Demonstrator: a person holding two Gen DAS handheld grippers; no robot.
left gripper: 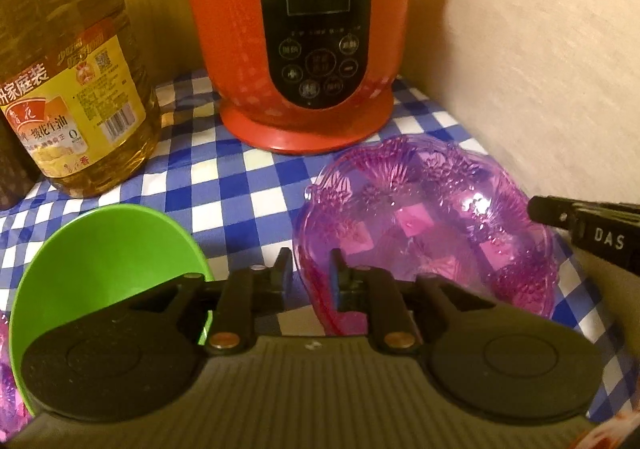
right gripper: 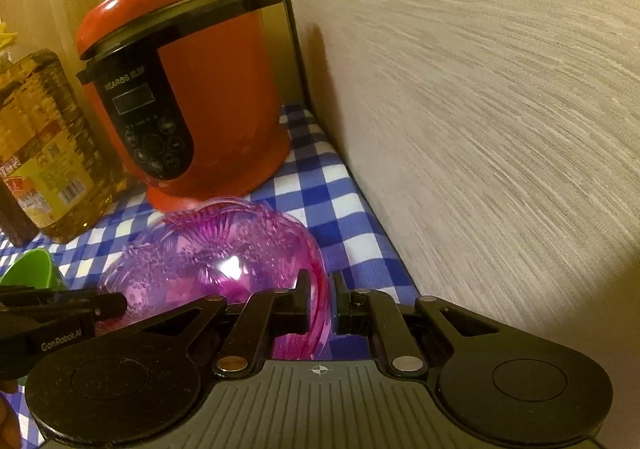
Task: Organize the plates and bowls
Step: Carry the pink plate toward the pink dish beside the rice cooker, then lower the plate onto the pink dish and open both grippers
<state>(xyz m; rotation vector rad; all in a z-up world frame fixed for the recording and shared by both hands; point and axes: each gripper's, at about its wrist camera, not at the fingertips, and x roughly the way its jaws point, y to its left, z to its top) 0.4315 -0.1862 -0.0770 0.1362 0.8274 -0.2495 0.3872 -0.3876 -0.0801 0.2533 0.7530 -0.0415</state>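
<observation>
Left hand-held gripper: narrow, rim of the purple bowl between its fingers.
Right hand-held gripper: narrow, pinching the bowl's opposite rim.
Purple bowl: on the checkered desk, before the red cooker.
Green bowl: left, near the oil bottle.

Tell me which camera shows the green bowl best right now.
Left wrist view: the green bowl shows its open inside and most of its rim, though the left tool body hides its lower part. The right wrist view catches only a sliver at the left edge.
</observation>
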